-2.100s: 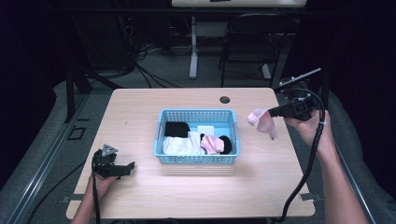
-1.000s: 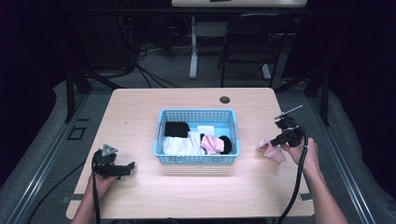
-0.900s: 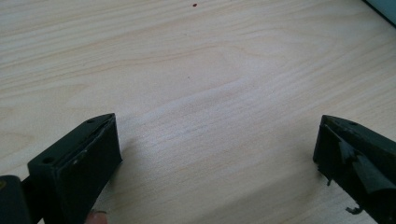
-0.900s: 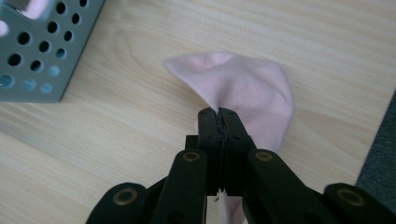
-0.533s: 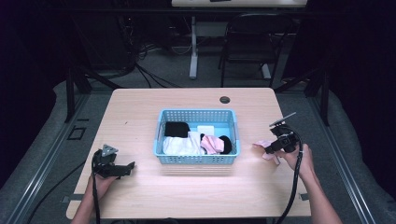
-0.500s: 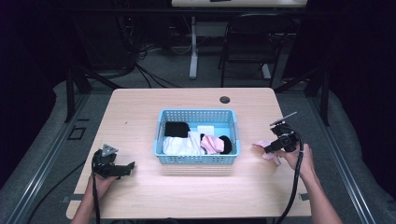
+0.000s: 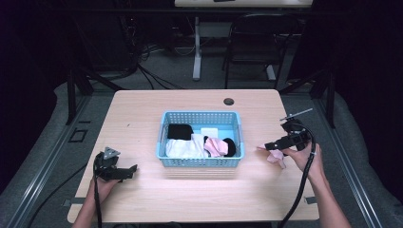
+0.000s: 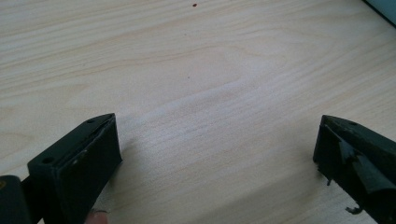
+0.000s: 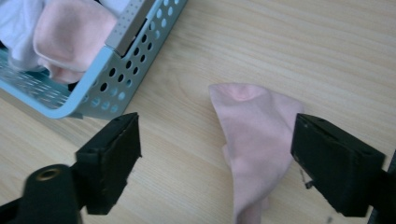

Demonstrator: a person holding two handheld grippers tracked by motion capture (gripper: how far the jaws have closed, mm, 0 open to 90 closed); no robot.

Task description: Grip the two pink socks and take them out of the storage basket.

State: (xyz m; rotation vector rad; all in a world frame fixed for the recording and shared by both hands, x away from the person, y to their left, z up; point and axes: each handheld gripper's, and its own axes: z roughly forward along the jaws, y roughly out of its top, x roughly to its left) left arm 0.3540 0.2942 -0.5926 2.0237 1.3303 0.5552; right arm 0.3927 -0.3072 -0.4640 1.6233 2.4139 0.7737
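Right gripper view: the right gripper (image 9: 215,163) hangs with jaws apart over a pink sock (image 9: 254,126) lying flat on the surface beside the basket (image 9: 100,88). A low jaw could snag the sock. The left gripper (image 8: 217,163) rests open-jawed, well apart.

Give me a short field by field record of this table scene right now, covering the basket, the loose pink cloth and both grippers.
surface: light wooden table
basket: light blue perforated plastic basket, mid-table, holding black, white and pink cloth items
loose item: pale pink cloth piece, lying flat on the table to the right of the basket, outside it
right gripper: jaws open, over the pink cloth, not clamping it
left gripper: jaws open, nothing between them, above bare wood near the table's front left
other: small dark round hole near the far edge
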